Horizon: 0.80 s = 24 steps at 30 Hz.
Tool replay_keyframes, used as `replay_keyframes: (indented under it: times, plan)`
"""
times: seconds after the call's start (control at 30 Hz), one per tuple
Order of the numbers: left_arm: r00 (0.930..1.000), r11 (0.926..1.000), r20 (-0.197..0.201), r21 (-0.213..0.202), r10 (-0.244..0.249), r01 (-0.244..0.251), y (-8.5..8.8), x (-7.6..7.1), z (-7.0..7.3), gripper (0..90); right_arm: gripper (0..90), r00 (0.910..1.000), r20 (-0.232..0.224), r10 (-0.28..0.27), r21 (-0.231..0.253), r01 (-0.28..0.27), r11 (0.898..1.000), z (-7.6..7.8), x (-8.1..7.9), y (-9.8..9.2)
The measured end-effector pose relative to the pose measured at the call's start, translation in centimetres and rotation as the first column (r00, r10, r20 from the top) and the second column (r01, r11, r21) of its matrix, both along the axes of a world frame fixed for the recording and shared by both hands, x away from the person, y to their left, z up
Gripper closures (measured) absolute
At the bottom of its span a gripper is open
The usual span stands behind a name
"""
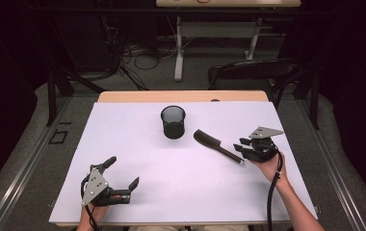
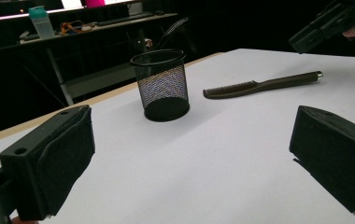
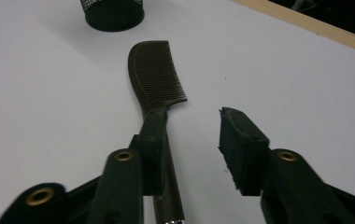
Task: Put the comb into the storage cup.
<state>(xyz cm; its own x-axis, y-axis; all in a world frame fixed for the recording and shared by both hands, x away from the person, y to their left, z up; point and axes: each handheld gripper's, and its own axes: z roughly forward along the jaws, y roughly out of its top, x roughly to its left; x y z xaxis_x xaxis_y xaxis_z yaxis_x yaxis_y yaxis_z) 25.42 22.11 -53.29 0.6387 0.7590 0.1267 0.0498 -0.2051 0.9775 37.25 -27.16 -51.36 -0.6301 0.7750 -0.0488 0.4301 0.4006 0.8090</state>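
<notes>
Right tool [image 3: 189,154] astride comb [image 3: 154,77] — lengthwise, seemingly

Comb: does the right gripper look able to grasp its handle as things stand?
Probably yes. The right gripper already straddles the comb handle, one pad beside it, nothing between; the cup stands apart.

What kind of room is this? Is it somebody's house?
Probably not a house. It looks like a lab or workshop: a person's hands hold the left gripper and right gripper over a white-covered table, loose cables lie on the floor, and a desk stands behind.
</notes>
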Motion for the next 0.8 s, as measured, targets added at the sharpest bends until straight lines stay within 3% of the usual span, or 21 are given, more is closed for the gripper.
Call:
replay_keyframes:
  times: [0.13, 0.27, 0.37, 0.5, 0.8]
  plan:
    - [1.0000, 1.0000, 0.000, 0.002, 0.002, -0.002, 0.0, 0.0, 0.0, 0.0, 80.5, 0.9998, -0.021, -0.006, -0.063, 0.004, 0.998, -0.6, 0.0, 0.1]
    - [1.0000, 1.0000, -0.003, 0.002, 0.000, 0.000, 0.0, 0.0, 0.0, 0.0, 89.3, 0.9996, -0.025, -0.016, -0.092, 0.013, 0.996, -0.8, 0.0, 0.1]
    - [1.0000, 1.0000, -0.002, 0.003, 0.001, -0.001, -0.1, 0.0, 0.0, 0.0, 90.0, 0.9994, -0.029, -0.019, -0.103, 0.016, 0.995, -1.0, 0.1, 0.1]
    - [1.0000, 1.0000, -0.001, 0.002, 0.005, -0.005, 0.0, 0.0, 0.0, 0.0, 90.0, 0.9982, -0.055, -0.024, -0.152, 0.016, 0.988, -1.5, 0.0, 0.3]
    - [1.0000, 1.0000, -0.002, 0.005, 0.004, -0.004, 0.0, 0.0, 0.0, 0.0, 90.0, 0.9940, -0.101, -0.041, -0.192, 0.021, 0.981, -2.0, 0.1, 0.5]
